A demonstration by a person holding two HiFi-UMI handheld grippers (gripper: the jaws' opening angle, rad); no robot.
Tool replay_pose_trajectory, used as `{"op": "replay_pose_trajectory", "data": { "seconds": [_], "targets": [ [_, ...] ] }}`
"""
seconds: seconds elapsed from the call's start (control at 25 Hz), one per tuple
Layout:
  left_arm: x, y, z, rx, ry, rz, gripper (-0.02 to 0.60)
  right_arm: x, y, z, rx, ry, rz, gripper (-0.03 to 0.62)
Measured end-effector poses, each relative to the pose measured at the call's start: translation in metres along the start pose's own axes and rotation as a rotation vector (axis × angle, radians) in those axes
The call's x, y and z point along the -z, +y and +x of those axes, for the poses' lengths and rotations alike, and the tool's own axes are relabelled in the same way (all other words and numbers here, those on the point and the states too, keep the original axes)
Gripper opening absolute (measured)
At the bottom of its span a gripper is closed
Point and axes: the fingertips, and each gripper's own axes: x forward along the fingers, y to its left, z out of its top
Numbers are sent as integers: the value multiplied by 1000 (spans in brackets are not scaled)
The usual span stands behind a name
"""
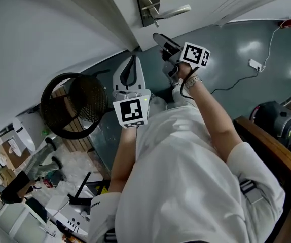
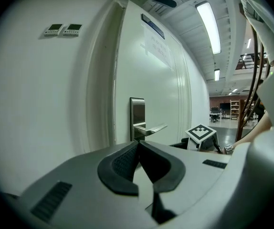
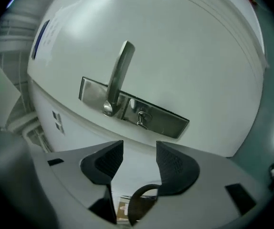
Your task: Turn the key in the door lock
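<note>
One key (image 3: 142,119), one handle (image 3: 117,75), two grippers (image 1: 131,65) (image 1: 160,40)

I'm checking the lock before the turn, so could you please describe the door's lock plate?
The lock plate is an oblong of brushed, silvery metal mounted flat on the white door. A slim lever handle of the same metal springs from one half. In the other half a small key sticks out. Nothing touches the plate: the right hand-held gripper faces it, jaws apart and empty, short of the key.

white door (image 3: 175,42), silver lock plate (image 3: 168,120), grey-green floor (image 1: 237,49)
</note>
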Motion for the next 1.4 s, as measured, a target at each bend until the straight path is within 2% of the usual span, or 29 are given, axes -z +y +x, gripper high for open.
{"op": "replay_pose_trajectory", "data": {
  "seconds": [0.12, 0.24, 0.4, 0.56, 0.6, 0.76, 0.96, 1.28, 1.4],
  "targets": [
    [-2, -17, 3, -34, 13, 5, 9, -7, -4, -4, -121, 20, 125, 193],
    [-4, -30, 4, -74, 23, 18, 9, -20, -18, -3, -213, -27, 359, 192],
    [-6, -40, 8, -133, 46, 37, 9, -27, -41, 7, -275, -70, 677, 192],
    [-7, -45, 16, -187, 76, 45, 9, -30, -37, 26, -395, -32, 876, 192],
    [-8, -45, 19, -198, 82, 46, 9, -34, -34, 32, -426, -24, 910, 186],
    [-5, -46, 30, -237, 104, 42, 9, -45, -31, 45, -546, -26, 1014, 95],
    [3, -56, 33, -271, 126, 43, 9, -44, -36, 50, -624, -40, 1131, 92],
    [13, -55, 37, -304, 152, 35, 9, -38, -32, 57, -733, 55, 1260, 74],
    [14, -54, 39, -310, 154, 34, 9, -38, -30, 57, -739, 90, 1200, 71]
  ]
}}
